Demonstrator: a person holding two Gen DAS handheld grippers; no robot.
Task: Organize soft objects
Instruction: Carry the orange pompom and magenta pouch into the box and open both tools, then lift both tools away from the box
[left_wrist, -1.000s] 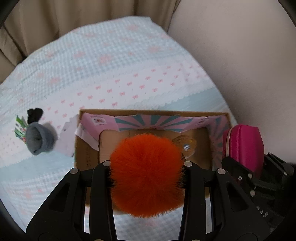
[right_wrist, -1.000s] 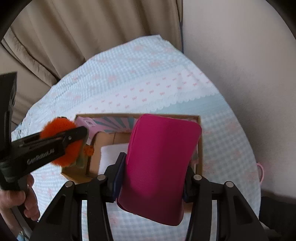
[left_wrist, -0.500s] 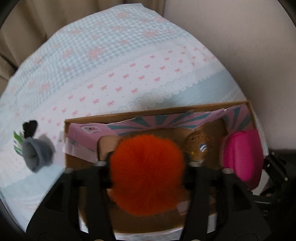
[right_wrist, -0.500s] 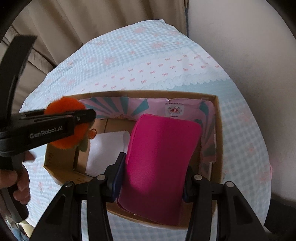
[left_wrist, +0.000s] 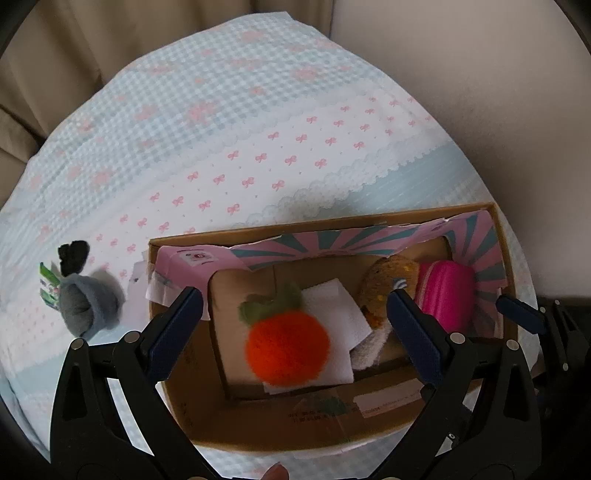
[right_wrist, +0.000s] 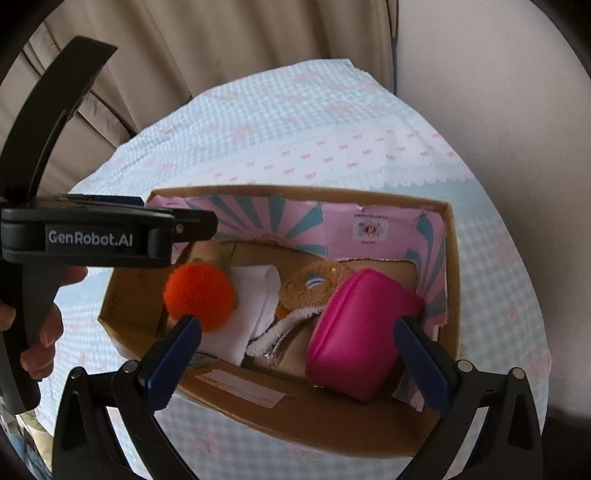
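Far left on the bedspread (left_wrist: 258, 140), outside the cardboard box (left_wrist: 280, 424), you have a grey sock bundle (left_wrist: 86, 308) lying beside a small black item (left_wrist: 74, 254), well apart from everything else.

Your left tool (left_wrist: 295, 325) hangs over the box with its jaws spread wide and nothing between them. Below it, the orange pompom (left_wrist: 288, 349) lies inside the box on a white cloth (left_wrist: 332, 306); in the right wrist view it sits at the box's left end (right_wrist: 199, 295).

Next along, a brown plush toy (left_wrist: 388, 284) rests in the middle of the box, touching the cloth.

At the right end, the pink pouch (right_wrist: 354, 332) stands tilted against the patterned pink lining (right_wrist: 373, 229). Your right tool (right_wrist: 295, 347) is above it, jaws wide, and neither blue pad touches the pouch.
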